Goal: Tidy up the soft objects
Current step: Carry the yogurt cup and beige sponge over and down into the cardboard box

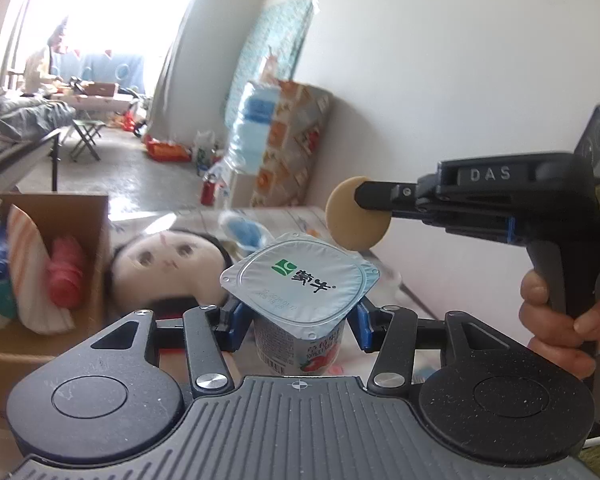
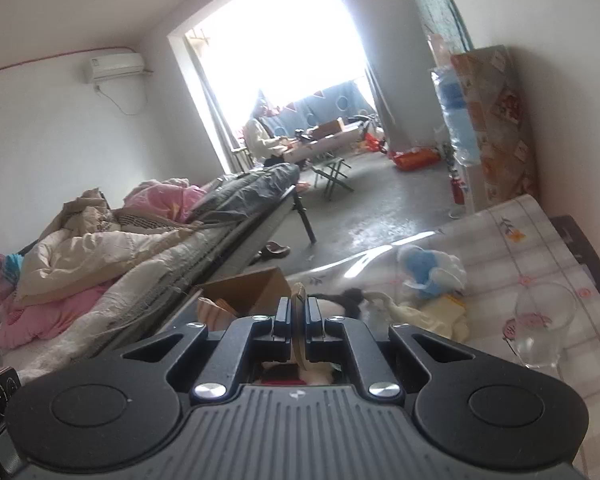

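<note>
Left gripper (image 1: 300,320) clamps upright yogurt cup (image 1: 300,300), right gripper (image 2: 299,320) pinches tan round pad (image 1: 358,214) edge-on just above; cardboard box (image 1: 60,220) lies left, nearer left hand.

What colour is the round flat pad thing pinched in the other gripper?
Tan-beige: the round flat sponge pad shows best in the left wrist view.
</note>
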Available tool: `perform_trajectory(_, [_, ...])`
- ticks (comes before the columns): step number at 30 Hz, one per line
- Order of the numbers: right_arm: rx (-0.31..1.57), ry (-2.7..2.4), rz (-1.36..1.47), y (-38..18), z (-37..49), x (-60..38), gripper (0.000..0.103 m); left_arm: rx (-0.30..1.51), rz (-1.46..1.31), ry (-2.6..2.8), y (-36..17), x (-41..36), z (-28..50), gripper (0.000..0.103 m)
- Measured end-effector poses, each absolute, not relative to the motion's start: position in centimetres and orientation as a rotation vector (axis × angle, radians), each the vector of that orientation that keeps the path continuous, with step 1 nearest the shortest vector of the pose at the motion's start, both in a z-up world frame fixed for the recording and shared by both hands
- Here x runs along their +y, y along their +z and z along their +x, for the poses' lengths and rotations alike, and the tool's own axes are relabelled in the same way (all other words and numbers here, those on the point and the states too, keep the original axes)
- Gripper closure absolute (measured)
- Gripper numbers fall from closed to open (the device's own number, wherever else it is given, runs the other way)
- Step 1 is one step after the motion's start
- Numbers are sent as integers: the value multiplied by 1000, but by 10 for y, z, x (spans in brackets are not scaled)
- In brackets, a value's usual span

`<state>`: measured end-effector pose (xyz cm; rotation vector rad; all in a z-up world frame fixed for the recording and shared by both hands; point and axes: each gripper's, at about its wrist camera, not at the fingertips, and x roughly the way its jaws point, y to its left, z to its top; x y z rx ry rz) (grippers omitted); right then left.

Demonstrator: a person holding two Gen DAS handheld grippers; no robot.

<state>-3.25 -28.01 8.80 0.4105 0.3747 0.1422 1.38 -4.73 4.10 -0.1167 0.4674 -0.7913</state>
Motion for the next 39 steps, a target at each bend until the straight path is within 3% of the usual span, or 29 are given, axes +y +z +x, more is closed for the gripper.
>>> perform_trajectory(15, [439, 494, 427, 126, 78, -200, 97, 453, -227, -474, 75, 35, 90, 54])
perform_trajectory(26, [723, 458, 409, 85, 210, -163, 97, 712, -273, -398, 15, 44, 186, 54])
perform_trajectory(39, [896, 321, 212, 43, 283, -143, 97, 951, -361, -359, -33, 28, 235, 54])
